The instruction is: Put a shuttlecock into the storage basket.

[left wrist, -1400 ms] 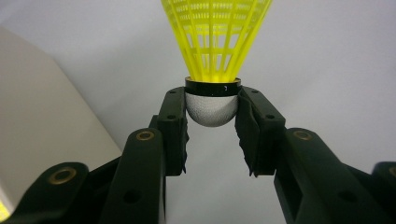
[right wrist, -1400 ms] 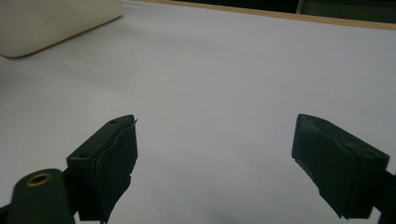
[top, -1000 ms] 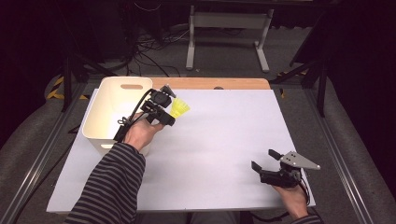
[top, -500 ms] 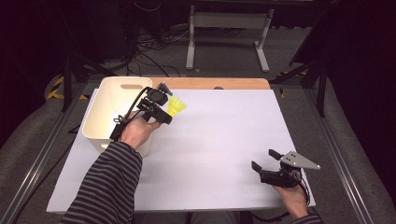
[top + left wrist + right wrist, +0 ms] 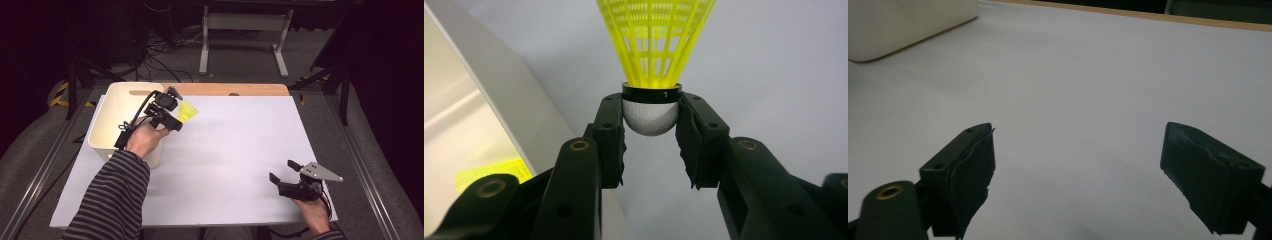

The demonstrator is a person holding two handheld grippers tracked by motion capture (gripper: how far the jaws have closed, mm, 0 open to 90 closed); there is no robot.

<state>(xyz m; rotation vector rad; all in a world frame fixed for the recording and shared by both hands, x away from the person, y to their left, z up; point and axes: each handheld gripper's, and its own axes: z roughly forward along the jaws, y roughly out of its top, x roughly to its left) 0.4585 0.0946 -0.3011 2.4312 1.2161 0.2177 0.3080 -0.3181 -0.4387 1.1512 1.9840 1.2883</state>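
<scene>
The shuttlecock (image 5: 651, 75) has a bright yellow plastic lattice skirt, a thin black band at its neck and a rounded white, finely textured cork nose. The left gripper (image 5: 650, 131) is clamped on that nose, one black jaw at each side, with the skirt fanning away toward twelve o'clock. In the high view the shuttlecock (image 5: 187, 111) is held above the table at about ten o'clock from the table's centre, just beside the right wall of the white bin (image 5: 102, 131). The right gripper (image 5: 281, 171) sits at about five o'clock, jaws spread wide apart and empty. The table (image 5: 235, 145) is a pale matte sheet with a wooden strip along its far edge; beyond lie dark floor, cables and a metal stand (image 5: 244, 35).
</scene>
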